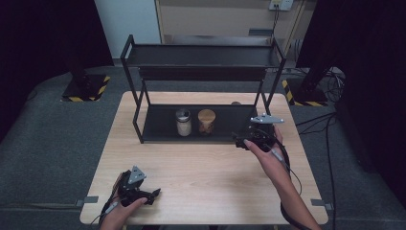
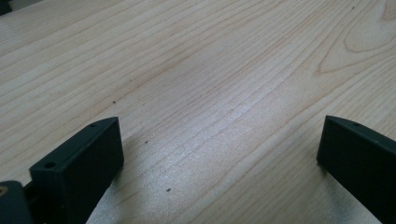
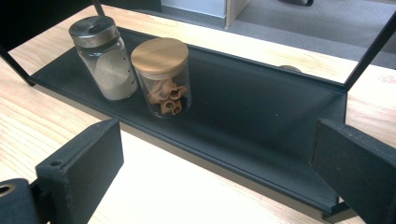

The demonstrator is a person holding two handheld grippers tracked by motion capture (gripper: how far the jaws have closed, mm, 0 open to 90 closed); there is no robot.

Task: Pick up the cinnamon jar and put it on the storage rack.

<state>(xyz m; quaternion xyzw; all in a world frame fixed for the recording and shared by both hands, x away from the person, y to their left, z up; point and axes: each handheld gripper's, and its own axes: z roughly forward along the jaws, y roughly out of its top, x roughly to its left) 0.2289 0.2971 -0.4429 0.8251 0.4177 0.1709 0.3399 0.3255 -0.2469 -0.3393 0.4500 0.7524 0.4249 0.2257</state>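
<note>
From above, the right gripper [image 1: 242,142] sits at the rack's [image 1: 143,122] lower shelf, nearer the wooden-lidded jar [image 1: 207,121] than the left gripper [image 1: 154,195], which rests near the table's [image 1: 210,167] front edge. Its own view shows jaws wide apart and empty, the jar [image 3: 162,77] ahead-left, upright, touching the shaker [image 3: 102,57]. The left gripper view shows jaws spread over bare wood.

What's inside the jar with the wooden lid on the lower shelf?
The jar with the wooden lid holds curled, tube-shaped orange-brown pieces, piled in its lower half; the upper half looks empty. What they are exactly cannot be told. It stands beside the metal-capped shaker on the lower shelf.
</note>
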